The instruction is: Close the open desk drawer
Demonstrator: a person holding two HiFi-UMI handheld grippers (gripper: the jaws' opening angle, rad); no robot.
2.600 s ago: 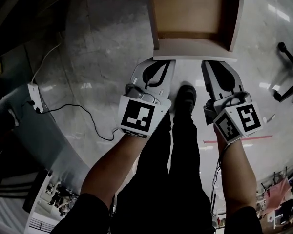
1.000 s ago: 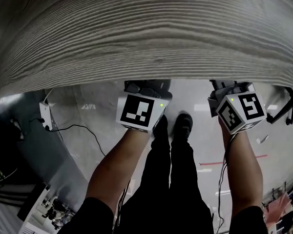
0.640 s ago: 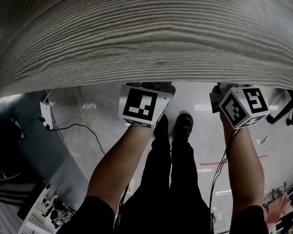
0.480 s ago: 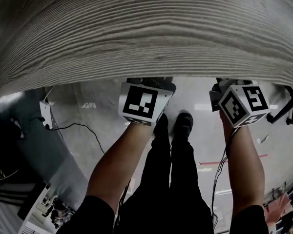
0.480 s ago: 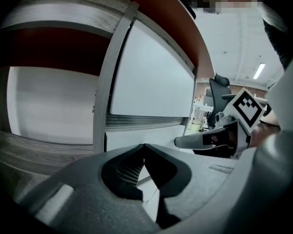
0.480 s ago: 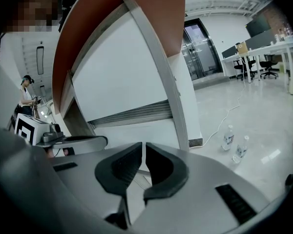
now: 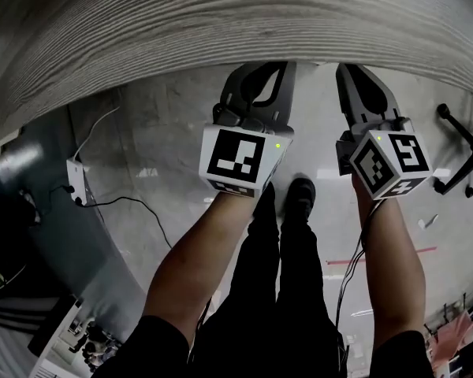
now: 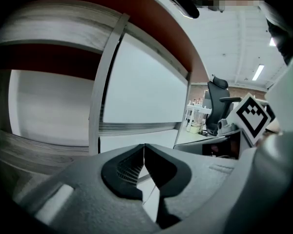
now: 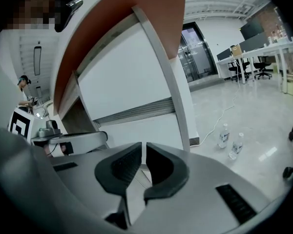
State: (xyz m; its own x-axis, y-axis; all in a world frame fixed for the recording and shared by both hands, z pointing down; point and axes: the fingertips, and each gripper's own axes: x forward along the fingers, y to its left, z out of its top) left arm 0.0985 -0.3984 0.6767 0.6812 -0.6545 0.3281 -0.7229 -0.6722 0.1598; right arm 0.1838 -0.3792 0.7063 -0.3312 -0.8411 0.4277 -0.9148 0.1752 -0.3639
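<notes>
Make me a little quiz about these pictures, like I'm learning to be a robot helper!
1. True or false: the jaws of the left hand-held gripper stand wide apart.
2. Which of these is on the floor in the right gripper view? A) two bottles B) a ball C) a book
3. Fill in: the drawer fronts under the desk are coloured ____.

Key: 1 false, they are shut together with nothing between them. 2 A. 3 white.
</notes>
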